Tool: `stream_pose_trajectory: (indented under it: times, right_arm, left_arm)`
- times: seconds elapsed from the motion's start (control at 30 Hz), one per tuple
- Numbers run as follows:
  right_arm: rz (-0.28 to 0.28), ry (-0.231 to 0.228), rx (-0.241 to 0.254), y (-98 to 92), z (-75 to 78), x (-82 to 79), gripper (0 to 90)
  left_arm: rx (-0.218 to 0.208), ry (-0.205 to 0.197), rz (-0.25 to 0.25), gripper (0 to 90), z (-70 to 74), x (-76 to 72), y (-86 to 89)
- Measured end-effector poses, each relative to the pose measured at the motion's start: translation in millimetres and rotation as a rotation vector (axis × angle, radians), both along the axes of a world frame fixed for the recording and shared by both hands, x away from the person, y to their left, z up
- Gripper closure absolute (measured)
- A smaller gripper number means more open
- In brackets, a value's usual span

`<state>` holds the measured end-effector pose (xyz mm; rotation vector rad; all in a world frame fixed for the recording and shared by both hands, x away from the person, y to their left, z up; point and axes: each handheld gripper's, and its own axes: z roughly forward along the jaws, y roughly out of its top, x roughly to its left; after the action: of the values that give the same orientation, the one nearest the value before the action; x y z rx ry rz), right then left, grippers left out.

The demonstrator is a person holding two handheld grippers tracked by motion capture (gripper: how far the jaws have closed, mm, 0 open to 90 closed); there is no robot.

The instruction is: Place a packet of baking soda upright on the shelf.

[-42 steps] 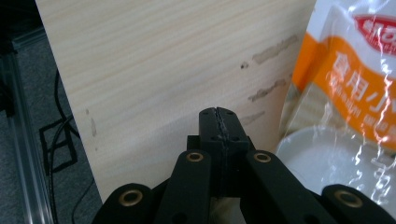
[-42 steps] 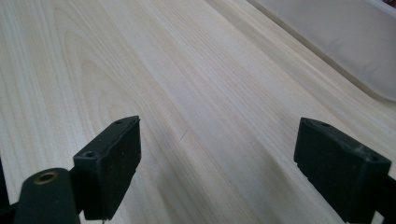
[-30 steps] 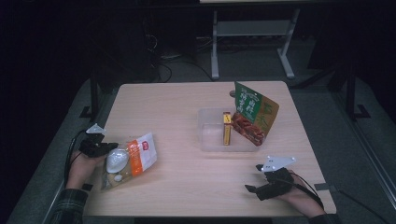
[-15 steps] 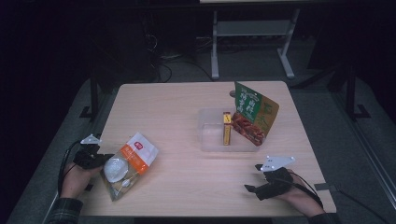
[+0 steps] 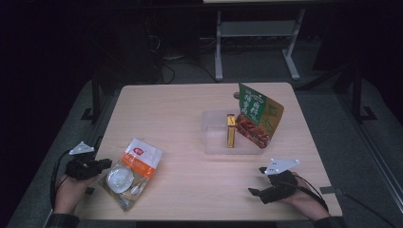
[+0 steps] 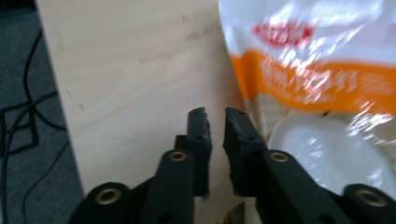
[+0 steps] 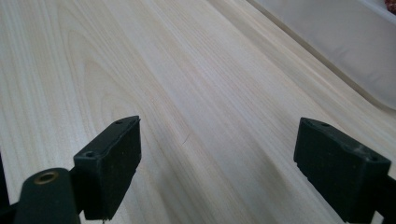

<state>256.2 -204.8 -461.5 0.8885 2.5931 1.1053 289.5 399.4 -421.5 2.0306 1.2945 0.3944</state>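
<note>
The left gripper (image 5: 105, 163) is hovering at the near left edge of the light wooden worktop (image 5: 180, 114), its jaws standing a narrow gap apart after just opening, with nothing between them; in the left gripper view the left gripper (image 6: 215, 116) is pointing along the bare wood just beside the edge of the white and orange plastic snack bag with a clear window (image 6: 327, 84), not pressing on it. That white and orange plastic snack bag (image 5: 133, 172) is lying flat on the worktop near its front left corner, tilted, with the clear window end toward the person and the white top pointing toward the middle of the worktop, just beside the left gripper's tips. The person's left hand (image 5: 71, 187) is holding the gripper from off the worktop's left edge. The right gripper (image 5: 256, 180) is resting near the front right of the worktop, its jaws spread wide and empty; in the right gripper view the right gripper (image 7: 219, 163) is facing bare wood. Farther back, a clear shallow plastic tray (image 5: 214, 137) is sitting right of centre, well apart from the snack bag, holding a slim yellow box (image 5: 231, 130) and a green and red foil pouch (image 5: 259, 116) leaning at its right end.
</note>
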Motion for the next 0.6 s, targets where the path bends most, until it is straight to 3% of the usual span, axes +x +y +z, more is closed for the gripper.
stream_pose_trajectory:
  times: [0.07, 0.17, 0.2, 0.3, 0.33, 0.6]
  right_arm:
    - [0.001, -0.002, 0.000, 0.2, -0.2, 0.5, 14.6]
    - [0.006, -0.001, -0.001, 0.5, -0.2, 0.4, 14.6]
    - [0.005, -0.002, -0.002, 0.5, -0.1, 0.0, 14.6]
    - [0.002, -0.001, -0.001, 0.1, -0.1, 0.0, 14.6]
    - [0.002, -0.001, 0.001, 0.2, -0.2, 0.1, 14.6]
    - [0.006, 0.002, -0.004, 0.6, -0.5, 0.2, 14.6]
  left_arm:
    - [-0.077, -0.006, -0.042, 58.7, 5.4, -1.1, -5.7]
    - [-0.083, -0.004, -0.081, 47.3, 5.1, 0.0, -13.6]
    - [-0.084, 0.019, -0.108, 37.0, 1.7, 3.1, -22.0]
    - [-0.077, 0.037, -0.130, 26.6, -3.6, 5.9, -29.0]
    - [-0.047, 0.048, -0.136, 24.1, -8.9, 8.2, -33.7]
    - [-0.032, 0.091, -0.173, 19.3, -26.2, 13.2, -40.2]
